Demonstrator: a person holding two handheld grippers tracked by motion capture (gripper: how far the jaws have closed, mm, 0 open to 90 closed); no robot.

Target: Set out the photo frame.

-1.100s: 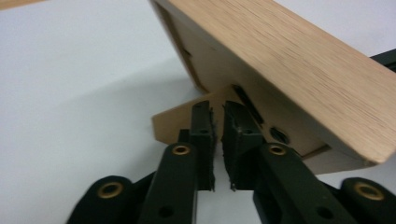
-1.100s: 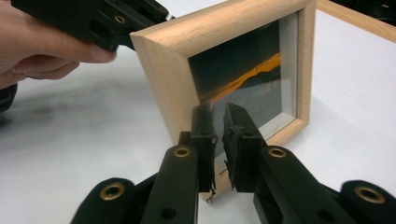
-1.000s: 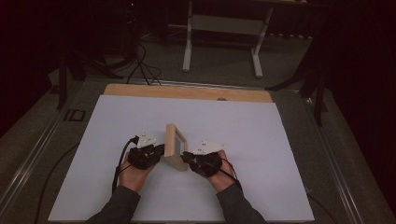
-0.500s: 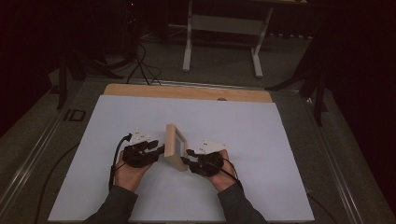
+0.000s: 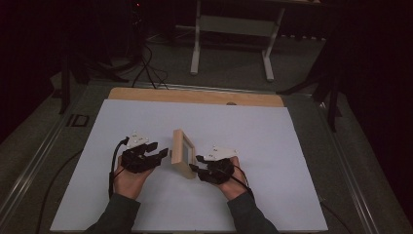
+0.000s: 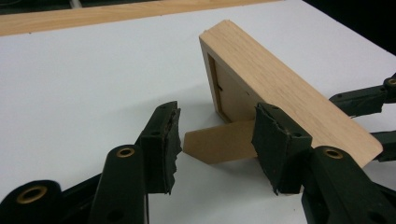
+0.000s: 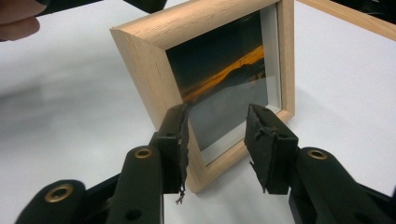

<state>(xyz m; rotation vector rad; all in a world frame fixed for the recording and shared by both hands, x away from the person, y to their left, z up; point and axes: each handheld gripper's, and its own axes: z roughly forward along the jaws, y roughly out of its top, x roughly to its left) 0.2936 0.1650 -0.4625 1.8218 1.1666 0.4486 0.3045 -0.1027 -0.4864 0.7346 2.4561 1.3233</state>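
Note:
A small wooden picture frame [image 5: 182, 152] stands upright on the white sheet, propped by a brown easel leg [image 6: 219, 144] at its back. My left gripper [image 5: 159, 155] is open at the back of the frame [image 6: 261, 79]; its jaws have just been opening, and the leg's tip lies between them untouched. My right gripper [image 5: 195, 165] is open at the glass front [image 7: 224, 79]; its jaws have just been opening too. The frame's near lower corner [image 7: 201, 177] sits between its pads [image 7: 266, 140] without being pressed. The right gripper's jaws show beyond the frame in the left gripper view.
The white sheet [image 5: 272, 146] covers the wooden table, whose bare far edge [image 5: 195, 96] shows. Behind it on the floor are a metal stand [image 5: 231, 29] and loose cables [image 5: 146, 63]. Dark rails run along both sides.
Both grippers have opened and let go of the frame, which stays standing. The left gripper has drawn back a little to the left and lifted slightly; the right hand stayed put.

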